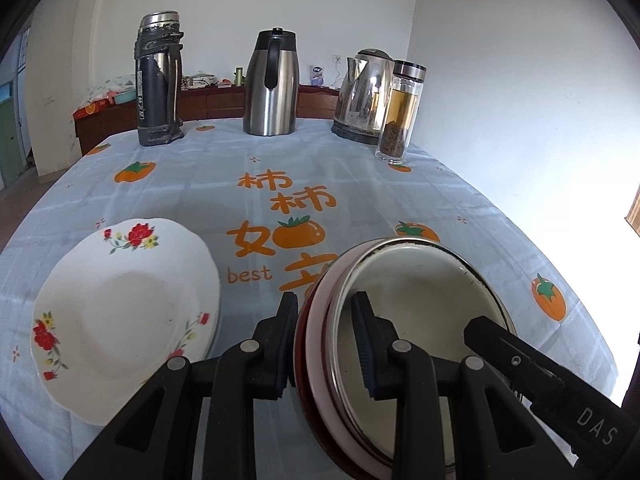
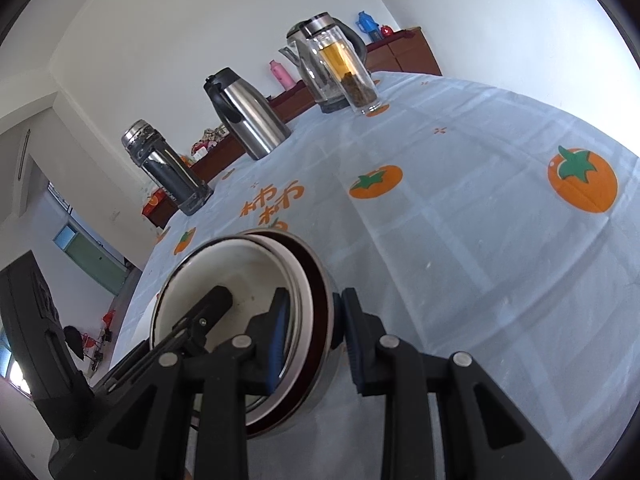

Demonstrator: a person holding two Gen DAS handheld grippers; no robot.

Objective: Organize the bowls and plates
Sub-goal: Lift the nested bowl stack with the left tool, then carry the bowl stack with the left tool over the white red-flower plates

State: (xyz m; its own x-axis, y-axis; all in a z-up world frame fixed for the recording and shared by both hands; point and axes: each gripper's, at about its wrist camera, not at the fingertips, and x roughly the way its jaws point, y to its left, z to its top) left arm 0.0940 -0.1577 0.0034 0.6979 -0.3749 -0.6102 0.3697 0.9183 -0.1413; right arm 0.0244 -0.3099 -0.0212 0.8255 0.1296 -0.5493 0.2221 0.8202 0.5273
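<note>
We are holding a stack of bowls (image 1: 416,320) with both grippers, one on each side, and it looks lifted a little above the table (image 1: 360,184), tipped toward us. The left gripper (image 1: 326,344) has its fingers set narrow and pinched on the left rim of the stack, one finger outside and one inside the top bowl. The right gripper (image 2: 314,340) does the same on the right rim, so its fingers are narrow and holding too. The top bowl is white inside with a thin dark edge, and under it we see a pale band and a dark red one, so we think there are a few bowls nested together. They look hard and shiny, like metal or enamel, so they will not bend, but they can slide on each other and slip from the pads. Together they are likely a bit heavy, so two grips on opposite rims are a good way to carry them. We should keep them level so the inner bowl does not slide out. Just beside the stack, on the left, sits the flowered plate (image 1: 124,316), lying flat on the cloth. It looks like china, so it could chip or break if we bump it. Its wide thin rim is the best place to take hold.
</note>
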